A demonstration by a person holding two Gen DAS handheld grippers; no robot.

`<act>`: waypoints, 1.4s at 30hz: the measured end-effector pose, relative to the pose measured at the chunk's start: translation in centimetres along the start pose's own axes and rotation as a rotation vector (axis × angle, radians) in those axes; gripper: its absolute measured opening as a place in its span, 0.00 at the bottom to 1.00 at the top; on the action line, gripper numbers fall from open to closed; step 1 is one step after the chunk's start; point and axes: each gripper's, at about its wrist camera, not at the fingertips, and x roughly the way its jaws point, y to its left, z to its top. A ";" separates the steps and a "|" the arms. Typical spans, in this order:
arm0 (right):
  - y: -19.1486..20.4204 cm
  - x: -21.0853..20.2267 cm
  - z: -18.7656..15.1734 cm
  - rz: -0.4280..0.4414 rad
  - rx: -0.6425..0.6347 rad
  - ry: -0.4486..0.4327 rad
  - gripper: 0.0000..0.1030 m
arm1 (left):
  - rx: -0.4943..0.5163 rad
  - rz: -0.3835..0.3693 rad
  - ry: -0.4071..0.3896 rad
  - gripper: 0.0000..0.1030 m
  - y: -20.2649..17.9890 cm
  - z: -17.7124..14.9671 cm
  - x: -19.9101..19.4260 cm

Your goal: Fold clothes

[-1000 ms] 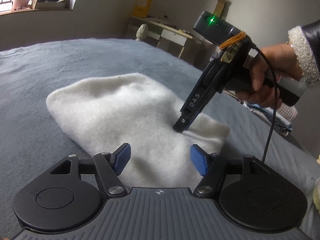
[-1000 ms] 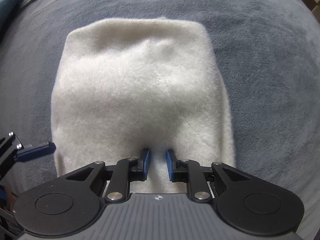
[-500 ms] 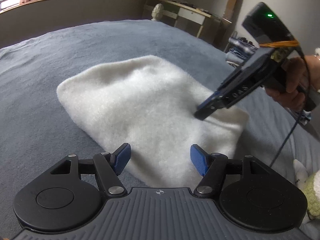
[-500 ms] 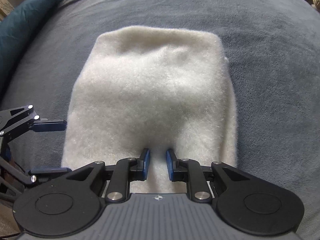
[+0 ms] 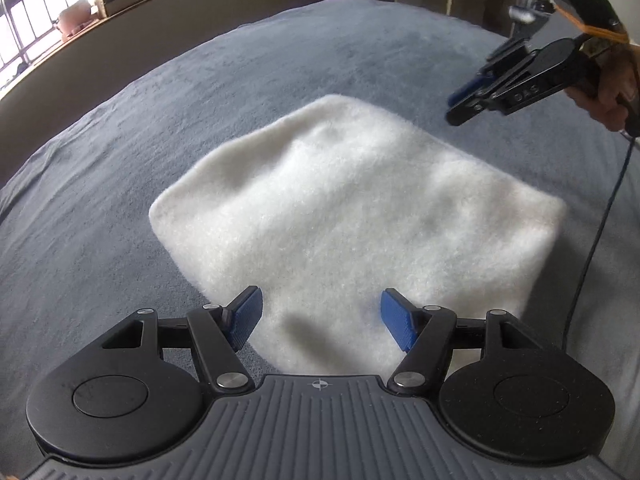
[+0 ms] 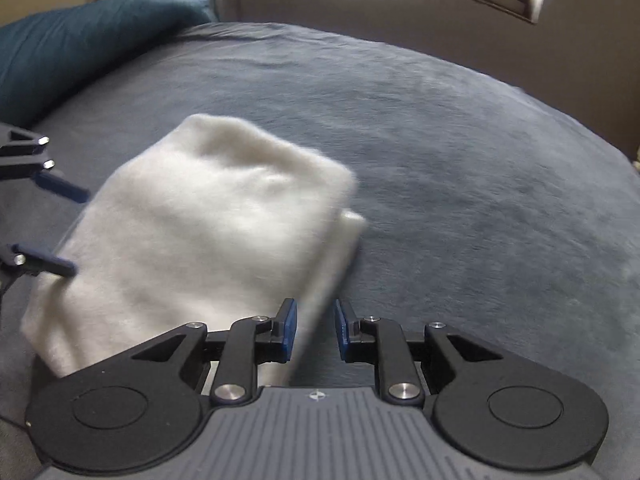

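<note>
On grey bedspread [image 5: 360, 60], folded white fleece [image 5: 360, 216]

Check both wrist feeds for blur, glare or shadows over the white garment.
Left wrist view: sharp; the garment reads clearly, a small dark shadow falls on its near edge between the left gripper fingers, the window is blown out, and fisheye bends the bed. Right wrist view: motion-smeared, the garment's edges are soft, and the window glares at top.

White fleece garment [image 5: 352, 216], slate-blue blanket [image 5: 120, 168]
</note>
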 end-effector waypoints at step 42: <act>-1.3 1.1 -13.0 0.589 0.487 -0.197 0.23 | -0.031 0.339 0.333 0.69 -5.0 5.4 3.5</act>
